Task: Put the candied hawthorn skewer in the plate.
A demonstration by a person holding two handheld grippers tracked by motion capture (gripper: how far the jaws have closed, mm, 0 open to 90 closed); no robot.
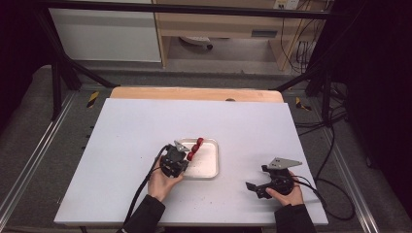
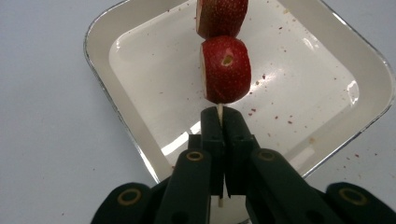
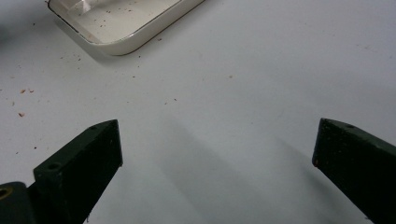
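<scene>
A thin wooden skewer (image 2: 220,111) carries red fruit pieces (image 2: 226,69) threaded along it, seen as a red row (image 1: 195,147) in the high view. My left gripper (image 2: 223,114) is shut on the skewer's bare end, holding it just above the white square tray (image 2: 140,135). In the high view that gripper (image 1: 180,154) hangs over the tray's left edge (image 1: 211,174). My right gripper (image 3: 217,144) stands open over bare table, nothing between its jaws. The high view puts it (image 1: 253,187) at the table's front right, held by a hand.
The tray's corner (image 3: 116,46) lies ahead and left of the right gripper. Red crumbs (image 3: 22,91) dot the white tabletop and the tray floor. Cables (image 1: 335,194) trail off the table's right side. A wooden strip (image 1: 194,93) runs along the far edge.
</scene>
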